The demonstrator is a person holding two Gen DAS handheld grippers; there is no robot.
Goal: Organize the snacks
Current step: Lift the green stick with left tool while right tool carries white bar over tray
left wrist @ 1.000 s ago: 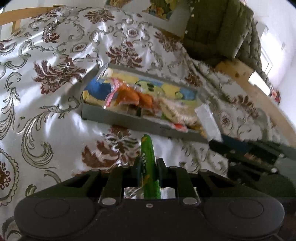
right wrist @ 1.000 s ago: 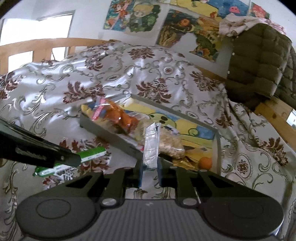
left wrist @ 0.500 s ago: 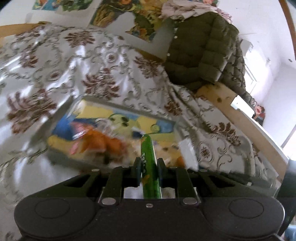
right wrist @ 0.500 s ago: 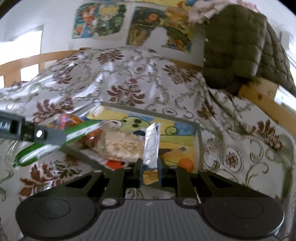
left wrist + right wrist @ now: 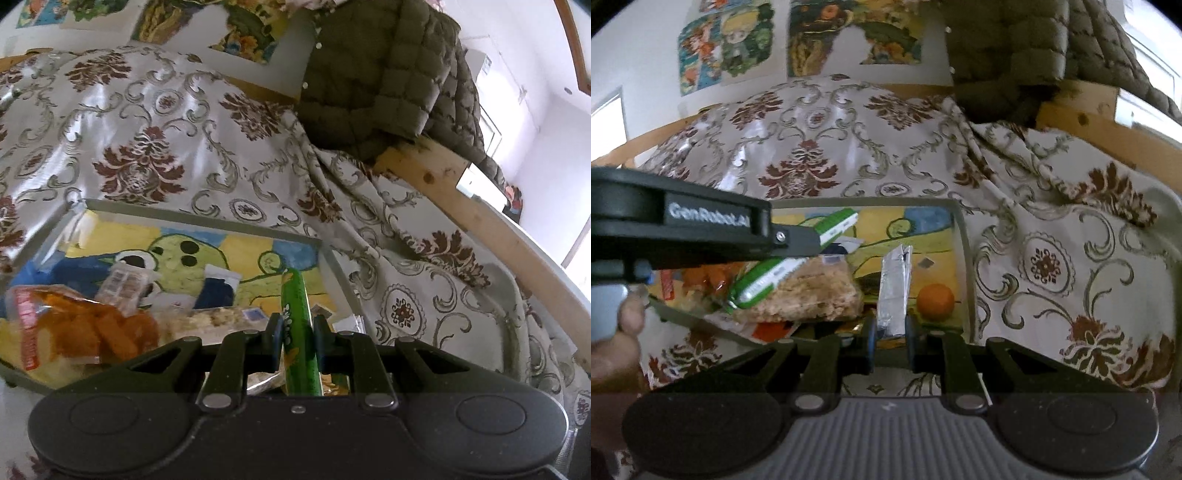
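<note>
I judge the sorting well along but unfinished. The shallow grey tray with the painted yellow-and-blue floor (image 5: 207, 218) already holds several snacks: a clear bag of orange puffs (image 5: 85, 328), a clear-wrapped pale grain bar (image 5: 809, 291), a small orange fruit (image 5: 935, 301) and some small packets. Two items remain in my claws.

My left claw (image 5: 297, 341) is clamped tight on a slim green stick-shaped snack packet (image 5: 295, 314), which juts forward from between the jaws over the tray's near right part. My right claw (image 5: 891, 341) is pinched nearly closed on a crumpled silver foil wrapper standing upright (image 5: 894, 288), just ahead of it the fruit and the tray's near edge.

Both still need setting down inside the tray. The tray sits on a shiny white cloth with maroon floral scrolls (image 5: 147, 140).

The green packet looks smooth and rigid; the foil looks thin and creased.
</note>
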